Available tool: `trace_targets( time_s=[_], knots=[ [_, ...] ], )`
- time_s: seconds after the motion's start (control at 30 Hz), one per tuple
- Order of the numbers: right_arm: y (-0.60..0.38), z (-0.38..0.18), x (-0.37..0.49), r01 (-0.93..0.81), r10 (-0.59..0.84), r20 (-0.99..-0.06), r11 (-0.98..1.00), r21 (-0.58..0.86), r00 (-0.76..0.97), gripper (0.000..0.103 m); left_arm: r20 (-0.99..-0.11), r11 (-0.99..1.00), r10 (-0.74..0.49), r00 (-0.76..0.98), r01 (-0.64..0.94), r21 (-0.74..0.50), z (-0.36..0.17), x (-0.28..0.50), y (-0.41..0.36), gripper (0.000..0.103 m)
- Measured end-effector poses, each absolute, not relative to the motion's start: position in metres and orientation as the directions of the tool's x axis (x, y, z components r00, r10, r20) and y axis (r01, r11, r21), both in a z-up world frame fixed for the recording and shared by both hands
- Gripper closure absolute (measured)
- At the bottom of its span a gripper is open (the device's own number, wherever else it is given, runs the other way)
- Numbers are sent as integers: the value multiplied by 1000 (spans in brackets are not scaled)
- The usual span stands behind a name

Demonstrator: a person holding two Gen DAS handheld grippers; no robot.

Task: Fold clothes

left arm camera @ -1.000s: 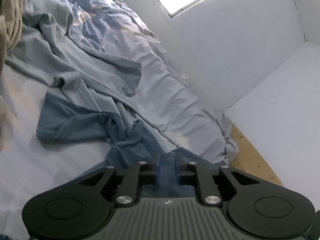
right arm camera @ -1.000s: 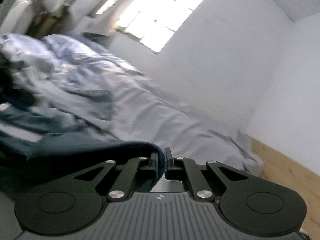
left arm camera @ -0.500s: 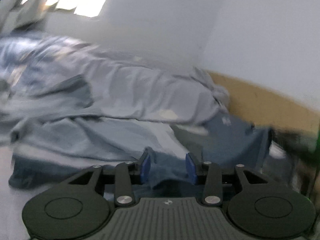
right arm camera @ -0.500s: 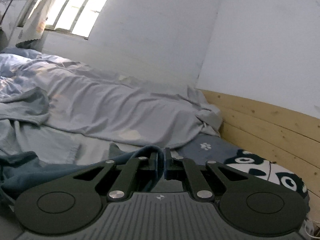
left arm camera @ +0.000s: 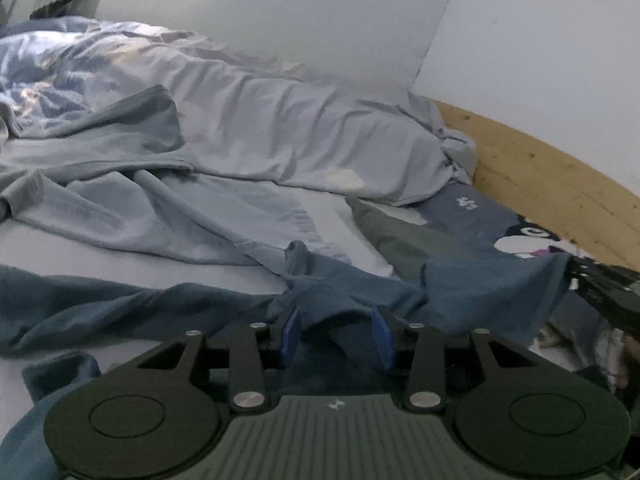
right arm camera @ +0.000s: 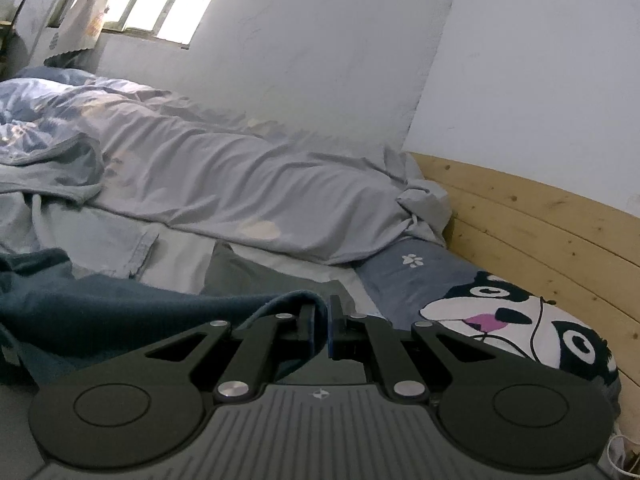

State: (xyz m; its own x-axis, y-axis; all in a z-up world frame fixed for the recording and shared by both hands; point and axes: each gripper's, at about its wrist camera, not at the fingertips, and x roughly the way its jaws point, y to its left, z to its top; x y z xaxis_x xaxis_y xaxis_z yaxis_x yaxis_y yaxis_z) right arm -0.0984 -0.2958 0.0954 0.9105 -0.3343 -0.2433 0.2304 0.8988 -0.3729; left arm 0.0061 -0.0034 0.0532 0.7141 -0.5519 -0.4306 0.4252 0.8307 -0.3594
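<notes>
Dark blue garment (left arm camera: 352, 284): spread low across the bed sheet (left arm camera: 132, 252), stretched between the two grippers.
Left gripper (left arm camera: 336, 334): jaws part-way apart – a bunch of the garment lies between the blue pads, not pressed.
Right gripper (right arm camera: 322, 330): jaws closed tight on the garment's edge (right arm camera: 296, 300).
Duvet (right arm camera: 224, 184): pale, rumpled – along the wall.
Panda pillow (right arm camera: 520, 320): beside the wooden board (right arm camera: 560, 232).

Dk-blue garment (left arm camera: 120, 300), prob. paw-print pillow (right arm camera: 412, 276)

Two tongs (left arm camera: 336, 334), one dark blue garment (left arm camera: 480, 292), one panda pillow (right arm camera: 520, 320).
</notes>
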Motion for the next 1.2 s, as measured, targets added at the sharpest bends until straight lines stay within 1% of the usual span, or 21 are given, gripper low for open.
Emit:
trace_targets(
  time_s=[0.17,0.27,0.33,0.4,0.57,0.7,0.73,0.77,0.8,0.83,0.9,1.0,1.2],
  knots=[
    [-303,87,-103,203,-321,-273,900,-385,907,100,-428,833,-542,723,391,-393,55,10,-5,65],
    [-306,82,-104,187,-313,-292,903,-387,904,100,-398,804,-563,724,369,-467,54,10,3,65],
    [-307,79,-104,179,-307,-301,904,-387,903,100,-357,767,-587,727,357,-533,54,9,12,65],
    [-307,78,-104,172,-303,-307,905,-388,902,100,-344,751,-592,729,344,-564,54,11,16,65],
    [-304,77,-106,158,-291,-306,906,-393,907,100,-366,728,-590,720,277,-628,47,28,22,65],
    [-304,75,-109,143,-281,-308,904,-402,909,100,-407,716,-600,689,236,-657,38,45,19,67],
    [-304,74,-110,141,-281,-311,903,-405,908,100,-409,709,-608,681,234,-665,36,46,18,71],
    [-305,72,-111,139,-282,-314,902,-410,907,100,-405,699,-619,673,238,-674,35,46,18,84],
    [-306,71,-112,137,-282,-318,901,-412,905,100,-401,689,-630,665,241,-683,34,46,17,92],
    [-307,70,-112,136,-283,-322,902,-411,904,100,-397,679,-640,658,244,-692,33,46,16,97],
    [-309,69,-112,135,-282,-327,903,-407,902,100,-377,654,-664,645,258,-711,32,44,15,99],
    [-309,68,-110,136,-281,-330,907,-399,901,100,-313,605,-706,635,311,-733,41,29,13,100],
    [-310,72,-106,141,-271,-324,917,-374,906,100,-221,557,-759,612,436,-706,69,-34,1,100]
  ],
)
